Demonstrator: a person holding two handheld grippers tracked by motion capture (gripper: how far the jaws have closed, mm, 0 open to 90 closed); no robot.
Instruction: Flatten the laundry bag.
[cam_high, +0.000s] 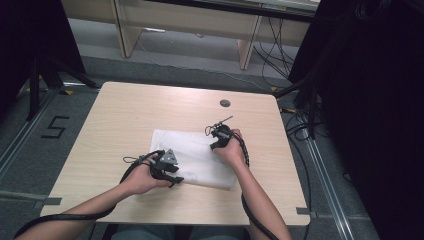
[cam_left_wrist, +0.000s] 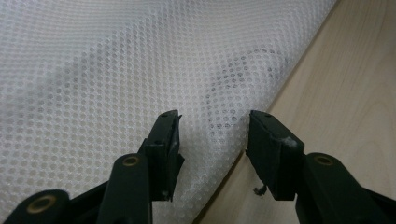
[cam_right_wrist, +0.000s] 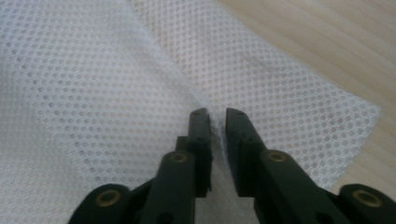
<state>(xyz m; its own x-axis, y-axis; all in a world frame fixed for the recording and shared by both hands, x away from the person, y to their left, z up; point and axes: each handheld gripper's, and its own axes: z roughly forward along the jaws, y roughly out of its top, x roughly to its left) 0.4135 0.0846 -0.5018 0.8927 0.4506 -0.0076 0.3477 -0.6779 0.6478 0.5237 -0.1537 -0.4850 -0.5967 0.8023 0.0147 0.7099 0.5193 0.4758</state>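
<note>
A white mesh cloth lies folded flat in the middle of the pale wooden table. My left gripper rests at the cloth's near left corner. In the left gripper view its jaws stand apart over the mesh cloth near its edge, and the pads do not press on it. My right gripper sits at the cloth's far right part. In the right gripper view its jaws are nearly together, with a raised fold of the mesh cloth pinched between them.
A small grey round cap is set into the table behind the cloth. Bare tabletop lies beyond the cloth's edge. Wooden furniture legs and cables stand on the floor at the back, with dark curtains on both sides.
</note>
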